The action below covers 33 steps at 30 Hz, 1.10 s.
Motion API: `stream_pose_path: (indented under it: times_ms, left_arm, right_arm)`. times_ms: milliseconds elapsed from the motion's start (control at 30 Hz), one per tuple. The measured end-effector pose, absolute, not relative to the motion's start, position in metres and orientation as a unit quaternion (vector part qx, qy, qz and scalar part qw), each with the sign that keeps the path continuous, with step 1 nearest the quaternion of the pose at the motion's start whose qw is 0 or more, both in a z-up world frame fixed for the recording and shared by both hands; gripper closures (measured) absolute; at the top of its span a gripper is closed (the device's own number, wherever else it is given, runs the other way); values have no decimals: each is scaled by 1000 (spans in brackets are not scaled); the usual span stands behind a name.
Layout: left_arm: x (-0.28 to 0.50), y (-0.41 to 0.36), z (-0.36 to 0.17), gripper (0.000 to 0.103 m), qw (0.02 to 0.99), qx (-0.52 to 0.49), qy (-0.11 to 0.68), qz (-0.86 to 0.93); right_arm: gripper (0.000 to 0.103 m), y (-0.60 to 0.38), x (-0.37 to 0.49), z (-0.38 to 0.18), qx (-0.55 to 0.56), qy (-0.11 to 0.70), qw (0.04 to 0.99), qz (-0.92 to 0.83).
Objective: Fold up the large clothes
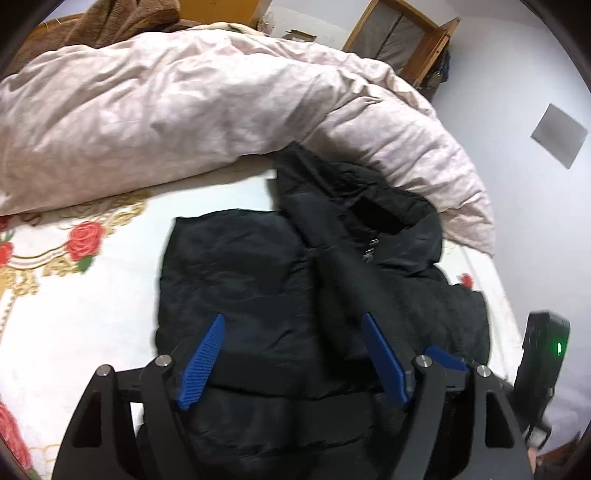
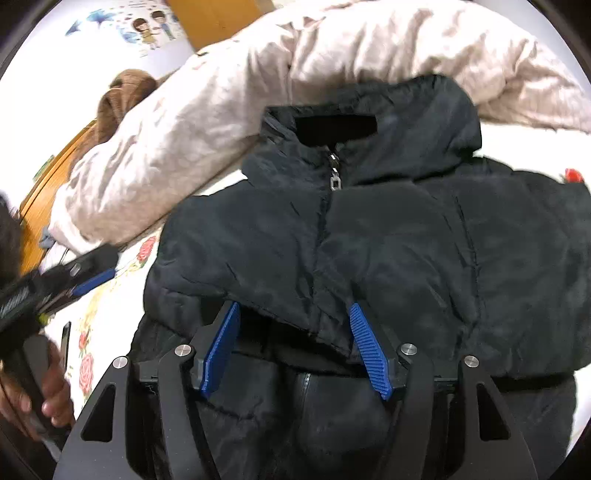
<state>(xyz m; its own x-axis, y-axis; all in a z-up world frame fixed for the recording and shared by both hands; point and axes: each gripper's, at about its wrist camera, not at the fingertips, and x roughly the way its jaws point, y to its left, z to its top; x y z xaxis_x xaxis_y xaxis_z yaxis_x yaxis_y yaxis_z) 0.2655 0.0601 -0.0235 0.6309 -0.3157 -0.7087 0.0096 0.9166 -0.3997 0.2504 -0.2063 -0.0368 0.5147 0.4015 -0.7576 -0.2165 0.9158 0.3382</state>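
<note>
So the surface here is a bed with a white rose-print sheet (image 1: pixel 74 295), roses and gold scrollwork showing at the left. A big crumpled pale pink duvet (image 1: pixel 166 110) is heaped along the far side, with a brown blanket (image 1: pixel 122 22) bunched up beyond it at far left next to some orange wood. Off to the far right there's a lilac wall and a wooden-framed cabinet (image 1: pixel 402 37); the right wrist view also catches cartoon stickers (image 2: pixel 151 29) on the wall at far left. The black puffer jacket (image 2: pixel 388 240) lies in the middle of the sheet, zipped up, collar and hood toward the duvet, with part of it folded over itself. The left gripper (image 1: pixel 295 354) hangs right above the near half of the jacket, blue pads spread wide with nothing pinched. The right gripper (image 2: pixel 295 350) is spread apart too, a folded jacket edge sitting between the pads but not squeezed.
</note>
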Motion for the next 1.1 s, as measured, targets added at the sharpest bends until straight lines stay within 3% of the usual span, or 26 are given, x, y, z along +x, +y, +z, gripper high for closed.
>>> stream_pose_path:
  times_ms: [100,300,367,400,433,500,633,800,933,1100]
  left_arm:
    - [279,48,-26,15,878,-195,422,-116]
    - [320,17,-65,16,847,-189,480,-126]
    - [327,6,-74,39,842,-182,488,-139]
    - [329,1,-76,70,839,-179,493,-148]
    - [329,-2,-75,83,841,-171,493,-145]
    - [322,-2,-62,91,858,-157,468,-140]
    - [309,15,-45,93,884,-122,438,-111]
    - [313,33,-71,92,871,-132,464,-89]
    - [314,28,-92,89,872,-114,470,-82]
    - [310,27,-91,84,873,-98,472,-71]
  right_arm:
    - [40,-215,234,-23,101,441,873,181]
    - [40,-265,211,-19,107,428,890,113]
    - [40,-283,213,-24,117,437,888,84]
    - [40,-293,212,-26,123,440,887,70]
    - [40,-305,212,-27,127,439,888,54]
    - [40,-318,212,-24,126,431,893,34]
    - [40,-337,222,-15,117,409,905,9]
    - [48,-334,256,-37,84,427,900,-3]
    - [49,-332,273,-74,74,461,884,-2]
    - [49,-330,274,-72,64,463,884,-1]
